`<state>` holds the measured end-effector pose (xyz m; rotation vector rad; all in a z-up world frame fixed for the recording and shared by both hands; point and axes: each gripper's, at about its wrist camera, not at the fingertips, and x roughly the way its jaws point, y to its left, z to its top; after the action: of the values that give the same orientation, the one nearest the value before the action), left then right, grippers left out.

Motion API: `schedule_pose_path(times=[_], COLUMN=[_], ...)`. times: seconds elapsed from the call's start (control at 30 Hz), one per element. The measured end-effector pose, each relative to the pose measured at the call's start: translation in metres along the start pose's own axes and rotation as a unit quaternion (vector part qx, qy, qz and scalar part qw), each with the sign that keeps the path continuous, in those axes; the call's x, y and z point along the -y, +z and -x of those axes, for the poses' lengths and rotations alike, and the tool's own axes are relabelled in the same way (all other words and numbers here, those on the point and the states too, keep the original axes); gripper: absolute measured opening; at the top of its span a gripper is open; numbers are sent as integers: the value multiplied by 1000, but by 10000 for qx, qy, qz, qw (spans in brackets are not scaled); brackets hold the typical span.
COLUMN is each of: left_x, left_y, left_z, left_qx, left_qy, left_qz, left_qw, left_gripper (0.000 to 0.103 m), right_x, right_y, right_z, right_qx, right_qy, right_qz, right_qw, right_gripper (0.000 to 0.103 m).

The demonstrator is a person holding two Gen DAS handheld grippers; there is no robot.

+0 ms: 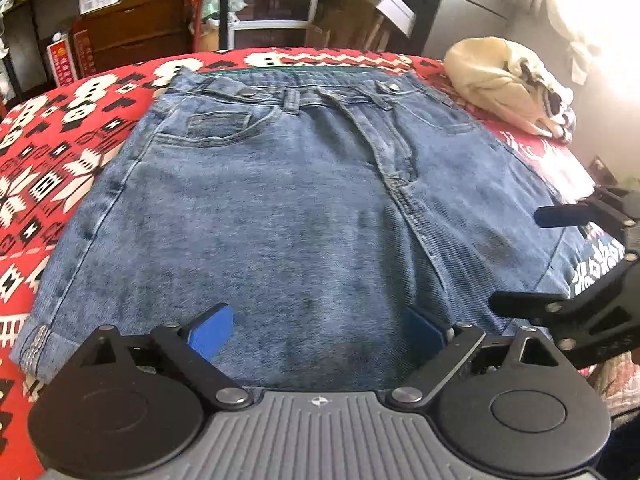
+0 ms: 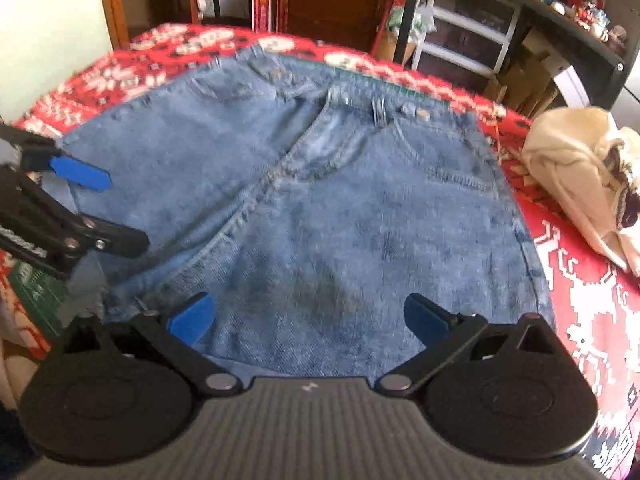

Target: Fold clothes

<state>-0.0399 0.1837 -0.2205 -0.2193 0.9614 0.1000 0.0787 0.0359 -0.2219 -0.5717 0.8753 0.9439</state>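
Blue denim jeans (image 1: 280, 208) lie flat on the red patterned cloth, waistband at the far side, front up, the legs folded so the near edge sits by the grippers. My left gripper (image 1: 318, 336) hovers open over the near edge, its blue pads wide apart with only denim below them. The right gripper (image 1: 520, 260) shows at the right of the left wrist view, fingers apart. In the right wrist view the jeans (image 2: 340, 200) fill the middle, my right gripper (image 2: 306, 318) is open above the near hem, and the left gripper (image 2: 108, 208) enters from the left, open.
A crumpled cream garment (image 1: 504, 88) (image 2: 580, 184) lies on the red patterned cloth (image 1: 60, 160) at the far right. Behind the table stand a wooden cabinet (image 1: 132, 28), white shelving (image 1: 276, 4) and cardboard boxes. A green mat edge (image 2: 36, 292) shows at the near left.
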Motion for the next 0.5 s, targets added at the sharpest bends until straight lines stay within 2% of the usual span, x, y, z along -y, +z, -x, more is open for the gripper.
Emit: schedule_pose_path(times=[0.1,0.2,0.4,0.5], left_x=[5,9,19,21], left_y=[-3,-5,-10,-11], left_z=[1,2,3,4], left_qx=[-54,-107,-214,-245], left_qy=[-26,-53,-105,-98], left_qz=[-193,-386,-771,-892], left_qw=[9998,9992,9967,9957], left_gripper=[91,87,87,86], right_x=[-10,-19,-11,-2], right_y=[-6,-14,-21,-23], right_z=[-3,-1,5,16], right_qx=[-84,39,-71,92], right_qy=[175,104,309,290], right_qz=[207,235,-42,-130], right_qw=[9996,9997,9995,9995], right_gripper=[102,102,102,102])
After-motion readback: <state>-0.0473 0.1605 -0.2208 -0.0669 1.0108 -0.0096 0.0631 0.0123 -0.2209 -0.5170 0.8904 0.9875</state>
